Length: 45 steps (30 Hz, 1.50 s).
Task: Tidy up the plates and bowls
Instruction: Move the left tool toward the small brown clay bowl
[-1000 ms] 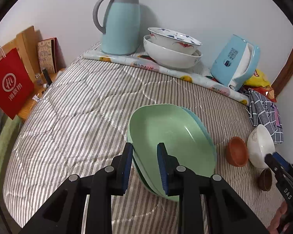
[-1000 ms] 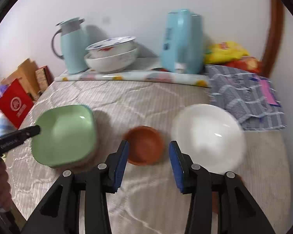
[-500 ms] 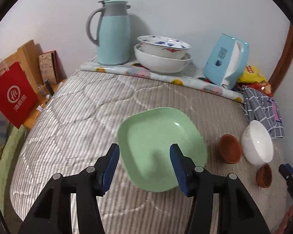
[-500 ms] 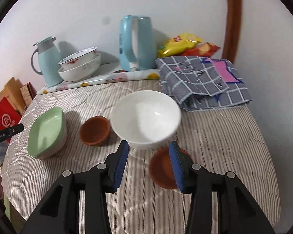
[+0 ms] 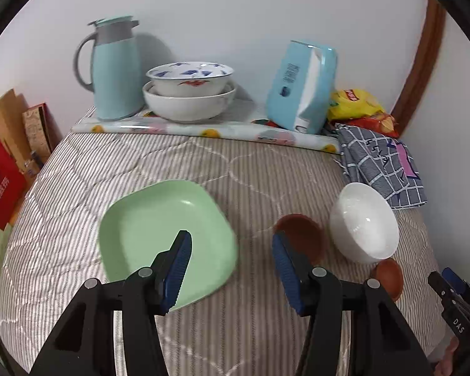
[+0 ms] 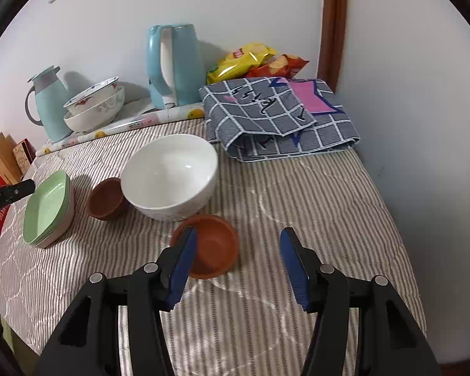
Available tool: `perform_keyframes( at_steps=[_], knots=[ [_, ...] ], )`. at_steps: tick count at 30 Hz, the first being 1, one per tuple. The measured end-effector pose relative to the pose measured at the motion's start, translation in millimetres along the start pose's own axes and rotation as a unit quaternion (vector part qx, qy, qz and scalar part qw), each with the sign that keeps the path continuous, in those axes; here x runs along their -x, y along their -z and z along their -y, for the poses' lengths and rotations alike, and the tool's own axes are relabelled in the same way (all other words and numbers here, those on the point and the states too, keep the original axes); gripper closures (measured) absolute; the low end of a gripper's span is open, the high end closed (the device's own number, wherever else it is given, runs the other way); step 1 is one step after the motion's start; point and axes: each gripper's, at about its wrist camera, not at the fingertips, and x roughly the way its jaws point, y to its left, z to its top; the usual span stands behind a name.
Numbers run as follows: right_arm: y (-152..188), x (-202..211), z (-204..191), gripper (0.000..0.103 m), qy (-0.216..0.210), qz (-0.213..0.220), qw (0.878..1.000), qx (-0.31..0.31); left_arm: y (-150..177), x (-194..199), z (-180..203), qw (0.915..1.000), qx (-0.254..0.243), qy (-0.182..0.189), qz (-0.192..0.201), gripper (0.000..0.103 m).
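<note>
A stack of green square plates (image 5: 153, 235) (image 6: 47, 210) lies on the striped table cover. My left gripper (image 5: 232, 244) hovers open just in front of the stack, pads apart, with nothing held. To the right stand a brown bowl (image 5: 300, 228) (image 6: 106, 199), a white bowl (image 5: 363, 222) (image 6: 169, 175) and a second brown bowl (image 5: 388, 277) (image 6: 213, 244). My right gripper (image 6: 238, 238) is above that second brown bowl, jaws opening. The bowl sits by the left finger, untouched by the pads.
At the back stand a pale blue jug (image 5: 116, 69), two stacked porcelain bowls (image 5: 188, 94), a blue tissue box (image 5: 300, 87), snack bags (image 6: 253, 59) and a folded checked cloth (image 6: 279, 116). A red bag (image 5: 0, 185) hangs off the left edge. The wall is close on the right.
The left gripper opened off the green plates and drew back to the right. The right gripper swung right, from the first brown bowl past the white bowl to the second brown bowl, jaws widening.
</note>
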Motion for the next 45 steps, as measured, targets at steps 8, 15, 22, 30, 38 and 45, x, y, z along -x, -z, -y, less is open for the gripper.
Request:
perform_keyframes(
  at_steps=[8,15,22,30,38,45],
  knots=[
    [3.3,-2.4,23.0,0.048,-0.011,-0.017,1.0,-0.021,-2.2,-3.9,28.7,0.9997,-0.019,0.012,0.01,0.052],
    [3.2,-8.5,28.6,0.048,-0.008,-0.022,0.999,-0.025,-4.2,-16.3,42.5,0.9988,-0.036,0.03,-0.015,0.052],
    [8.3,-27.7,27.7,0.048,-0.03,-0.024,0.999,-0.033,0.5,-29.6,41.3,0.9988,-0.019,0.033,-0.032,0.052],
    [14.0,-51.8,19.4,0.049,-0.044,-0.045,0.998,-0.025,6.2,-49.7,42.8,0.9979,-0.007,0.037,-0.053,0.052],
    [13.7,-69.2,13.4,0.051,-0.047,-0.055,0.997,-0.021,5.6,-63.7,50.0,0.9976,-0.012,0.039,-0.055,0.052],
    [14.0,-78.4,15.0,0.057,-0.053,-0.061,0.996,-0.028,5.9,-85.0,48.7,0.9968,-0.008,0.022,-0.076,0.052]
  ],
)
